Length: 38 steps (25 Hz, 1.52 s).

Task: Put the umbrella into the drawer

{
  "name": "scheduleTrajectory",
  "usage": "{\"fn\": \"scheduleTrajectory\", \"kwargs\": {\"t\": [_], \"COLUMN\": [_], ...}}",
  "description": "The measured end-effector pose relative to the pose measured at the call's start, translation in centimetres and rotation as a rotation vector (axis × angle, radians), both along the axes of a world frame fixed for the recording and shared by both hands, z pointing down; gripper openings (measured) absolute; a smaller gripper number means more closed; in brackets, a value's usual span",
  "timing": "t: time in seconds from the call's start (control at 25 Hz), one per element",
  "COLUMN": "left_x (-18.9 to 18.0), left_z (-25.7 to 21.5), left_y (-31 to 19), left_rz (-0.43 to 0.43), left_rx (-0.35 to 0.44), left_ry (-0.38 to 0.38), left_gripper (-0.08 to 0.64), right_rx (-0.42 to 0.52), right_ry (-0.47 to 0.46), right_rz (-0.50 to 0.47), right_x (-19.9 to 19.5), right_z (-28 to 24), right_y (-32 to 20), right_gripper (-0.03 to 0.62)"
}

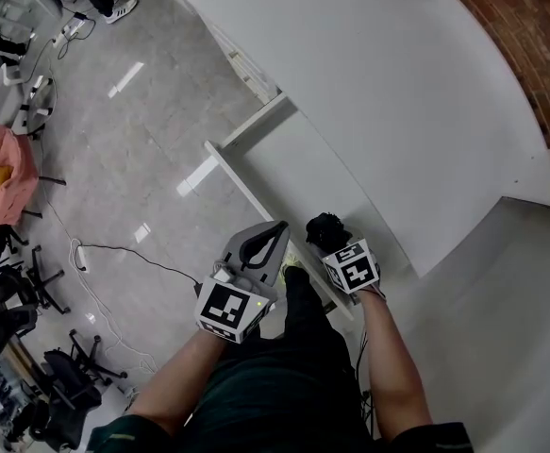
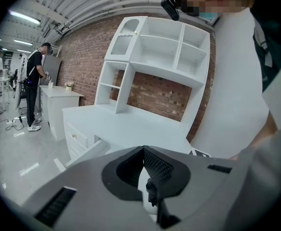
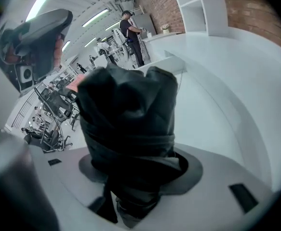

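Clamping a black folded umbrella (image 3: 126,114), the right gripper (image 3: 135,174) had its fingers closed tight on the lower part of the bundle, just below the strap wound round the cloth. The left gripper (image 2: 143,149) had its fingers pressed together to a point with nothing between them.

In the head view the umbrella (image 1: 326,229) sat over the open drawer (image 1: 298,173) of the white bench (image 1: 378,74), at the drawer's 5 o'clock end and close to its front panel. Whether it touched the drawer could not be told. The right gripper (image 1: 336,243) had its fingertips hidden behind the umbrella there, and the right gripper view cut off the umbrella's bottom end below the fingers. The drawer bottom that showed was bare white.

The left gripper (image 1: 280,226) hung at 9 o'clock from the umbrella, outside the drawer front over the grey floor (image 1: 133,159), pointing toward 1 o'clock. Both forearms were bare and rose from the lower edge, the left from 7 o'clock and the right from 5 o'clock. The left gripper view looked up at a white shelf unit (image 2: 154,52) against a brick wall (image 2: 82,57).
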<state>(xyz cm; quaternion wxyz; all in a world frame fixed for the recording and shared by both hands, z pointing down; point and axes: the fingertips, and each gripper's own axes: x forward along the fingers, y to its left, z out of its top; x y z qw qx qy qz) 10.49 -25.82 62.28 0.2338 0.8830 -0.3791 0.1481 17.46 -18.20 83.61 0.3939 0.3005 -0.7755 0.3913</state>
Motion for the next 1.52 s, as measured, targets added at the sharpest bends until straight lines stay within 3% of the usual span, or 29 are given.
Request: {"fn": "scheduleTrajectory", "kwargs": {"t": [0.36,0.96,1.52], "left_x": [-0.5,-1.5,-2.6], "left_z": [0.0,0.3,0.1], "left_y": [0.3,1.1,2.5], "left_rz": [-0.014,-0.031,-0.018], "left_rx": [-0.007,-0.03,-0.028], "left_ry": [-0.006,0.006,0.016], "left_gripper": [0.006,0.006,0.006], "right_rx": [-0.133,-0.242,-0.22], "right_ry": [0.07,0.117,0.138], "right_rz": [-0.019,-0.045,-0.001], "right_x": [-0.4,-1.3,-0.7], "right_z": [3.6,6.3,4.7], "right_y": [0.3,0.3,0.7], "right_gripper": [0.25,0.268,0.245]}}
